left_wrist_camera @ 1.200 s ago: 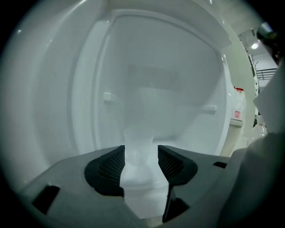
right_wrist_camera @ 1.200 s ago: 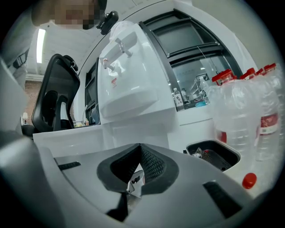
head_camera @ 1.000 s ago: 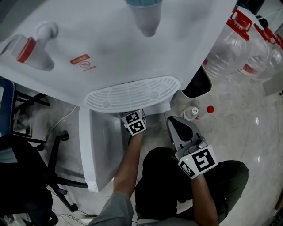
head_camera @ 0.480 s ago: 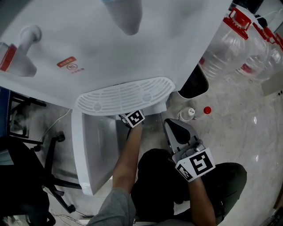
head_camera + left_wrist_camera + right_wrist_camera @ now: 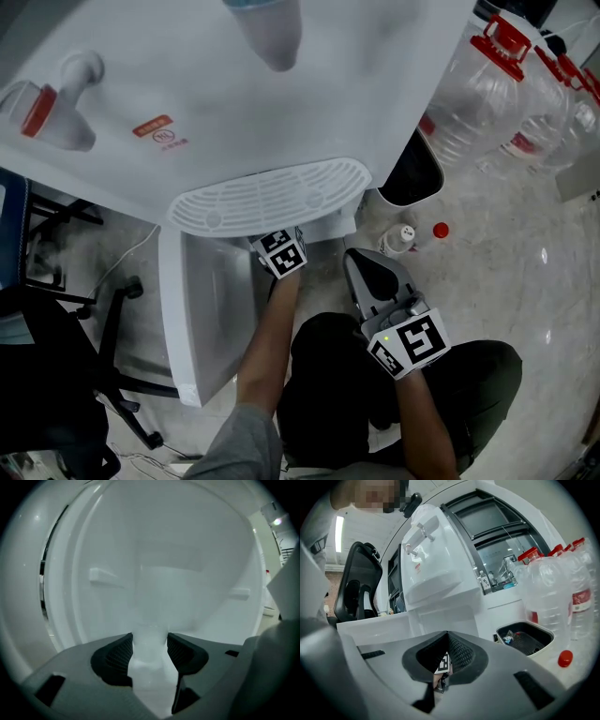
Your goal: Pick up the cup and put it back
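While pinched, the cup (image 5: 150, 613) sits between jaws of the left hand-held gripper (image 5: 149, 643).

1. The head view looks steeply down over the white plastic water dispenser (image 5: 281, 103).
2. The left gripper view sits close inside its white cabinet (image 5: 70, 573), looking inward past the translucent white cup (image 5: 150, 667).
3. The right gripper view looks nearly level from low down, sharing the dispenser, clear red-capped plastic bottles (image 5: 553, 588) and black bin (image 5: 525, 639) with the head view.
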The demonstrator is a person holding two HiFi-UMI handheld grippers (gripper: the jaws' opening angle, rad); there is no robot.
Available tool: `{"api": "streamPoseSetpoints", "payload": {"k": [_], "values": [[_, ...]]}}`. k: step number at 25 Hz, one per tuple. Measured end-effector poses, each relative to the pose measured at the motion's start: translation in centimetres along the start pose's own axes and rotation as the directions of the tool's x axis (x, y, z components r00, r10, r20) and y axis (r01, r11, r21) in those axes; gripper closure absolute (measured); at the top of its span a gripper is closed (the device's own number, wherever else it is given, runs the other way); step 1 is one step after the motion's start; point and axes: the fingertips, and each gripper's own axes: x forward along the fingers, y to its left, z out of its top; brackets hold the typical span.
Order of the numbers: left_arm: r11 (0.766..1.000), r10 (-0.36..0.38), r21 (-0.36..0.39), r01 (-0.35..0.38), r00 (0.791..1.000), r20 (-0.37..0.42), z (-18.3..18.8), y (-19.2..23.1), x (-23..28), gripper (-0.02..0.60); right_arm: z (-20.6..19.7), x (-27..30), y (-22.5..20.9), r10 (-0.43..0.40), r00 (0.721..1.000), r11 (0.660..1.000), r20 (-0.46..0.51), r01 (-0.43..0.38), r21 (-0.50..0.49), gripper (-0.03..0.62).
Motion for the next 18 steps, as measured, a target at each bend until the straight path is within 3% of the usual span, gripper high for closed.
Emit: {"api": "streamPoseSetpoints", "payload": {"k": [8, 18], "values": [[0.987, -0.156, 0.036, 0.156, 0.988, 0.017, 1.1, -1.5, -5.5, 0.351, 0.4, 0.6, 0.5, 0.005, 1.000, 1.000, 0.021, -0.006, 0.026, 0.583], [0.944, -0.321, 0.087, 0.317, 0.947, 0.034, 4.5, -4.8, -14.5, 0.353, 0.8, 0.1, 0.3, -0.031, 0.999, 0.998, 0.033, 0.029, 0.061, 0.583]]}}
